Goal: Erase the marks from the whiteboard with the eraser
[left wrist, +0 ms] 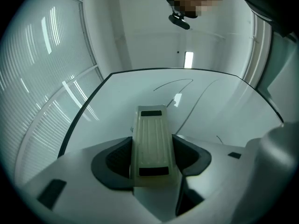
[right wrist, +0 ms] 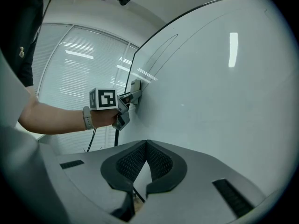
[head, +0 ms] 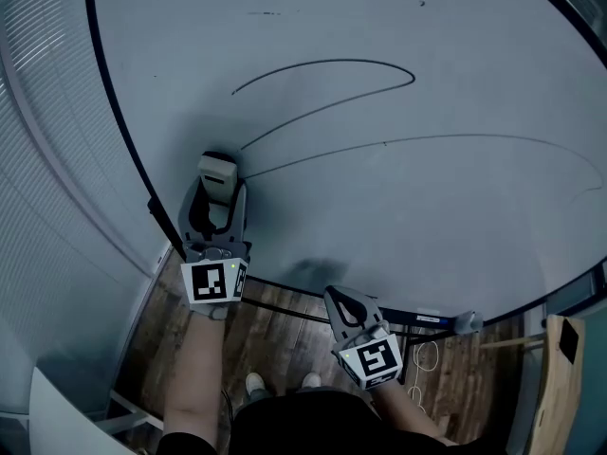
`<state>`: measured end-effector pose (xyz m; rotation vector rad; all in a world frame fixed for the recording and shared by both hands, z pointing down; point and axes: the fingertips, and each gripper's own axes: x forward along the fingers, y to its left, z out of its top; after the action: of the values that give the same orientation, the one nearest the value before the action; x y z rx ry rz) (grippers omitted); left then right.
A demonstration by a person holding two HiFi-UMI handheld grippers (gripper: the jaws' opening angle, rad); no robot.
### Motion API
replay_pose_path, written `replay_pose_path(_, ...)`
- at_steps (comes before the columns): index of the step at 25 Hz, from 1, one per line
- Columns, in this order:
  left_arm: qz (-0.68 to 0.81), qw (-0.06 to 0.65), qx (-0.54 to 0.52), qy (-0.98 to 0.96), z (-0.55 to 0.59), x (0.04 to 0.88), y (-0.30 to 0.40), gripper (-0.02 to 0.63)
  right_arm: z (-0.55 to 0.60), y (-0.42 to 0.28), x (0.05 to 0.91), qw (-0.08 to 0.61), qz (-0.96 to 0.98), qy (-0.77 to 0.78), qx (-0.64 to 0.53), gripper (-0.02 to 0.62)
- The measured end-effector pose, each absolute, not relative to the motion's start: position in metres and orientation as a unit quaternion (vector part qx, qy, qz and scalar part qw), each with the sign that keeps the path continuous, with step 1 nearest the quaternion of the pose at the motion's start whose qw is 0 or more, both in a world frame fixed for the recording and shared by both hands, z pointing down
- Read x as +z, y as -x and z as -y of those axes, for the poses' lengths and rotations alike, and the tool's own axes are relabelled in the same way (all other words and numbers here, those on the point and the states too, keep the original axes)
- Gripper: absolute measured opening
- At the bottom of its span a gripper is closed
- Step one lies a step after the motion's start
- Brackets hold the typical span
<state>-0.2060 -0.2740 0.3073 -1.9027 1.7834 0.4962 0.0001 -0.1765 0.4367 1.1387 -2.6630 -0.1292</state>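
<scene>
**Right gripper (head: 334, 297) hangs idle; left gripper (left wrist: 150, 157) has the eraser (head: 216, 172) on the board beside the marks**

Whiteboard (head: 398, 226) fills most of the head view, standing upright with its dark rim curving down the left side and along the bottom. Across it run the marks: a thin loop (head: 327, 63) high up and two long strokes (head: 427, 140) sweeping away to the right. Their near ends lie just to the right of the eraser.

The left gripper is well up on the board's lower left part. Its jaws are clamped on the eraser's two long sides. The eraser's long axis runs straight out along the jaws, and most of its ribbed back juts past them, pointing up the board. In the right gripper view its felt face appears to lie against the board, close to the left rim.

From the eraser the marks lie ahead and to the right, so the coming wipe looks like a sweep up and rightwards. The left gripper is by far the nearer and the only one with the tool.

The right gripper sits low, near the board's bottom rim and well apart from the marks. Its jaws are closed together with nothing between them.
</scene>
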Motion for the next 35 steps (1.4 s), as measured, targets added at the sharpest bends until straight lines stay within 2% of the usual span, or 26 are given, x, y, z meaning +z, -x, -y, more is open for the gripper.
replay_pose_path(7, -0.651, 0.193, 0.197, 0.708, 0.274, 0.31, 0.208, 0.262, 0.173, -0.005, 0.44, 0.123, 0.909, -0.396, -0.041, 0.026)
replay_pose_path(14, -0.64, 0.22, 0.213, 0.704, 0.268, 0.211, 0.21, 0.262, 0.171, -0.012, 0.425, 0.112, 0.908, -0.399, -0.061, 0.026)
replay_pose_path(20, -0.628, 0.208, 0.227, 0.714, 0.271, 0.137, 0.182, 0.261, 0.163, -0.025, 0.407, 0.094, 0.903, -0.414, -0.071, 0.026)
replay_pose_path(23, -0.629, 0.228, 0.217, 0.711, 0.269, 0.115, 0.157, 0.261, 0.16, -0.04, 0.4, 0.088, 0.899, -0.423, -0.076, 0.026)
replay_pose_path(27, -0.642, 0.246, 0.202, 0.698, 0.27, 0.098, 0.128, 0.255, 0.157, -0.07, 0.394, 0.077, 0.884, -0.455, -0.072, 0.026)
replay_pose_path(35, -0.666, 0.212, 0.234, 0.676, 0.267, 0.099, 0.127, 0.253, 0.151, -0.116, 0.398, 0.075, 0.863, -0.495, -0.061, 0.026)
